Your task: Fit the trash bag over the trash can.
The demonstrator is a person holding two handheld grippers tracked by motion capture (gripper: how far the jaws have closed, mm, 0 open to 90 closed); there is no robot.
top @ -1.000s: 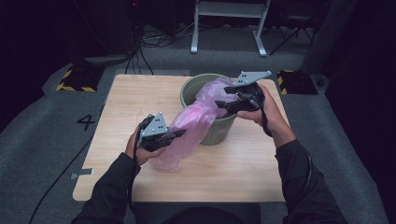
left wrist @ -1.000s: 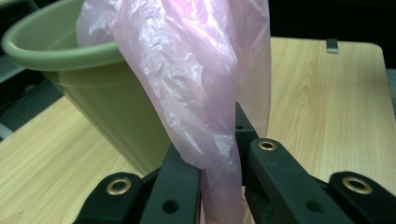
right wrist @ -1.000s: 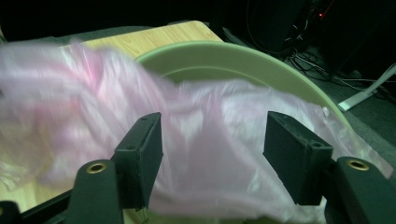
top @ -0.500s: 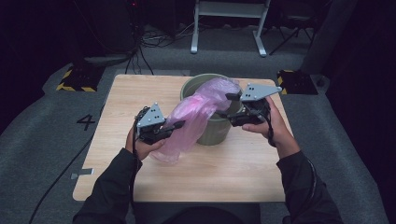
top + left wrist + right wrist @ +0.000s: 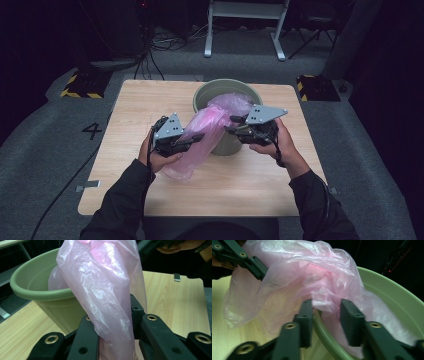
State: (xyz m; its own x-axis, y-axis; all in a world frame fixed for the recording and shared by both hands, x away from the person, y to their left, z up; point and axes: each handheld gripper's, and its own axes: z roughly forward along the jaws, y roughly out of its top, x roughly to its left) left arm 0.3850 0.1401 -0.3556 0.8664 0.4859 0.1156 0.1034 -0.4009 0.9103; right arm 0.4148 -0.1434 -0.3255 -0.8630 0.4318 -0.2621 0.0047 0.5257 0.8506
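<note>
Left tool (image 5: 192, 140): we grasp the pink bag (image 5: 207, 127), keeping it taut.
Right tool (image 5: 234, 125): closing over bag and bucket (image 5: 220, 90) rim, not yet clenched, to line it.

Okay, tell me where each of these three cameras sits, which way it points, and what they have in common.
High view: above the person's side, looking forward and down on the light wooden table; both forearms, left gripper and right gripper come in from below.
Left gripper view: rides the left gripper, looking along its jaws at the thin pink plastic bag.
Right gripper view: rides the right gripper, facing the round green plastic bucket; the left gripper's jaw shows top left.
All three share bag and bucket.
</note>
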